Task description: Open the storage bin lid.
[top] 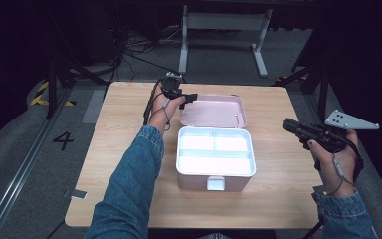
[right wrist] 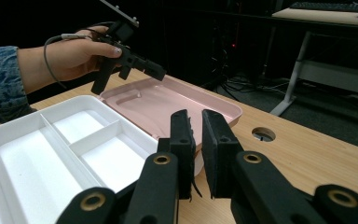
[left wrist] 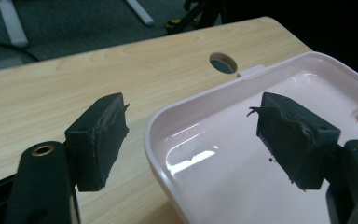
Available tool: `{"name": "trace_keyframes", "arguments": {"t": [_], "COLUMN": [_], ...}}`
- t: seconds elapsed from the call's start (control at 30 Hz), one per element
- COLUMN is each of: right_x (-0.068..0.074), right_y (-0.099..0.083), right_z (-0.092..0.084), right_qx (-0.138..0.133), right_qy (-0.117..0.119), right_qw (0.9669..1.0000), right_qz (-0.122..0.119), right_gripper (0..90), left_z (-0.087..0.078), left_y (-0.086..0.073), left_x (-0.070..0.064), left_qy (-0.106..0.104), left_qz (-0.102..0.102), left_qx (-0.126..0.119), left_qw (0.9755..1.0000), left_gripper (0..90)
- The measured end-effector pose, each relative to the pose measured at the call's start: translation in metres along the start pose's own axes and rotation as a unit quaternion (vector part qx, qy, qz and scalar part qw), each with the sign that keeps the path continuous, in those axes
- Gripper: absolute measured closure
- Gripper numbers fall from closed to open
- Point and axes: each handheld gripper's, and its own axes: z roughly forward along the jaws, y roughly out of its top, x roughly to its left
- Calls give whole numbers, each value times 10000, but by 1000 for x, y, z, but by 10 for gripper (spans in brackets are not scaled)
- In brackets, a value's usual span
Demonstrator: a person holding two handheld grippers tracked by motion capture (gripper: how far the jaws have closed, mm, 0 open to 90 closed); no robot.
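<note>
Pink lunch box [top: 214,169] sits mid-table, open, its lid [top: 214,110] folded back flat on the wood behind it; the white inner tray [top: 216,155] is split into 3 compartments, 2 small ones at the back and 1 long one in front, all bare; a small white latch [top: 215,183] hangs on the front wall. Lid is smooth glossy plastic, pale pink, rounded corners, shallow raised rim; box body has the same finish, the tray matt white. Left gripper [top: 191,97] is at the lid's left back corner; in the left gripper view its 2 black pads stand wide apart, 1 over bare wood, 1 over the lid's inner face [left wrist: 242,163], the rim between them and touched by neither; nothing gripped. Pad faces [left wrist: 103,140] look rough and frayed at the edges. Right gripper [top: 289,125] is held off to the right of the box, above the table edge; jaws nearly together with a narrow gap, nothing in it; grey 3-cornered plate [top: 350,120] on top. Table [top: 129,149] is light wood grain with rounded corners; a round cable hole [left wrist: 223,63] lies just past the lid's far corner. Beyond the table: grey floor, loose cables, white frame legs [top: 224,30] of another desk, a painted 4 [top: 63,140] on the floor at left. Denim sleeves [top: 129,189] on both forearms. Nothing stands between either gripper and the box.
</note>
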Motion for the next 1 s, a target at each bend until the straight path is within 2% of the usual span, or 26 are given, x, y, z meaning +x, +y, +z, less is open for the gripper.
{"name": "trace_keyframes", "arguments": {"t": [0.07,0.1,0.17,0.27,0.3,0.33,0.4,0.47,0.63,0.83,0.93,1.0], "right_x": [-2,-3,-5,-9,-11,-11,-14,-17,-24,-28,-30,-32], "right_y": [1,3,3,5,6,6,7,7,7,4,2,1], "right_z": [5,11,14,26,29,29,34,38,45,46,45,44], "right_qx": [-1,18,40,114,101,101,116,110,140,187,223,278], "right_qy": [42,94,112,166,168,168,178,178,174,159,130,109], "right_qw": [10000,9999,9999,9998,9998,9998,9997,9997,9995,9992,9991,9988], "right_qz": [10,37,25,19,27,27,88,103,228,315,347,383], "right_gripper": [819,805,789,720,708,708,691,685,675,671,663,654], "left_z": [-11,-23,-28,-57,-65,-65,-85,-100,-131,-159,-170,-174], "left_y": [3,6,7,11,11,11,11,10,4,-9,-16,-21], "left_x": [-4,-9,-12,-26,-30,-30,-38,-43,-50,-50,-46,-45], "left_qy": [-59,-71,-106,-197,-161,-161,-55,-33,-85,-116,-65,70], "left_qz": [72,201,218,527,607,607,784,866,907,903,928,972], "left_qx": [-128,-209,-237,-412,-466,-466,-556,-598,-673,-679,-722,-746], "left_qw": [9999,9996,9994,9976,9969,9969,9954,9944,9936,9935,9930,9924], "left_gripper": [248,247,247,246,248,253,258,259,259,259,259,258]}}
